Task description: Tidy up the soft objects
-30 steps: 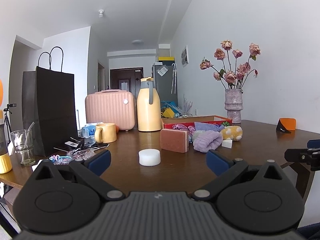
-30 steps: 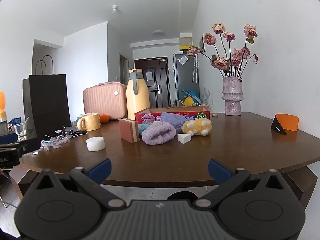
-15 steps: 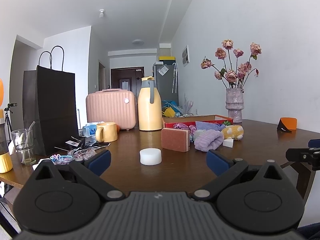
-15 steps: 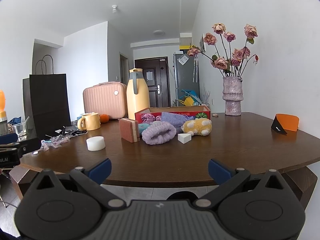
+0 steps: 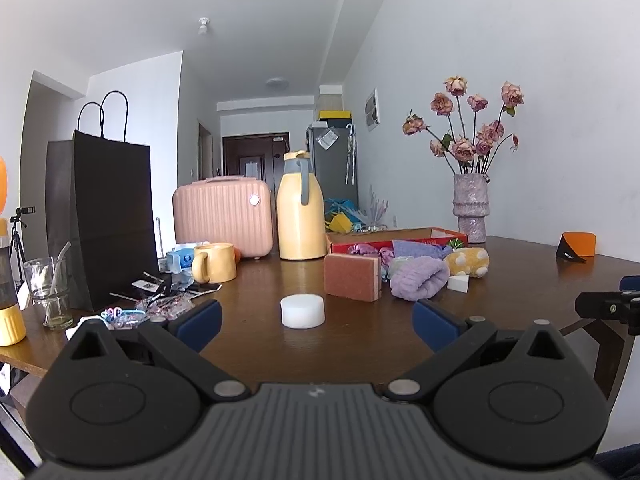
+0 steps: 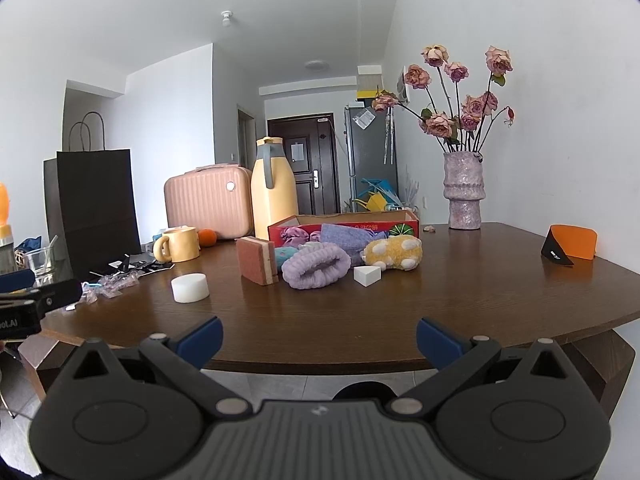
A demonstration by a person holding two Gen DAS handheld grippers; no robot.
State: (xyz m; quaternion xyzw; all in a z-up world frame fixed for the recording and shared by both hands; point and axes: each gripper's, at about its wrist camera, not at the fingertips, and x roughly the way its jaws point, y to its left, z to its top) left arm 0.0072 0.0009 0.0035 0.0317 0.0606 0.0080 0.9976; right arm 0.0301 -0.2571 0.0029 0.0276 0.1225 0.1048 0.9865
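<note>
left gripper [image 5: 316, 322]: jaws apart, empty, over near table edge, facing white puck [image 5: 302, 311] | right gripper [image 6: 319, 338]: jaws apart, empty, short of table [image 6: 460, 296] | sponge [image 6: 256, 260], purple headband [image 6: 316, 265], yellow plush [image 6: 394, 253], white wedge [image 6: 367, 275]: on table before red box [image 6: 344, 227]

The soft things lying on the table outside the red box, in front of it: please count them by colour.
White: 2, the round sponge and the wedge sponge.
Purple: 1, the fluffy headband.
Yellow: 1, the spotted plush.
Orange-red: 1, the scrub sponge standing on edge.
Teal: 1, a small item partly hidden behind the scrub sponge.
Total: 6.
</note>
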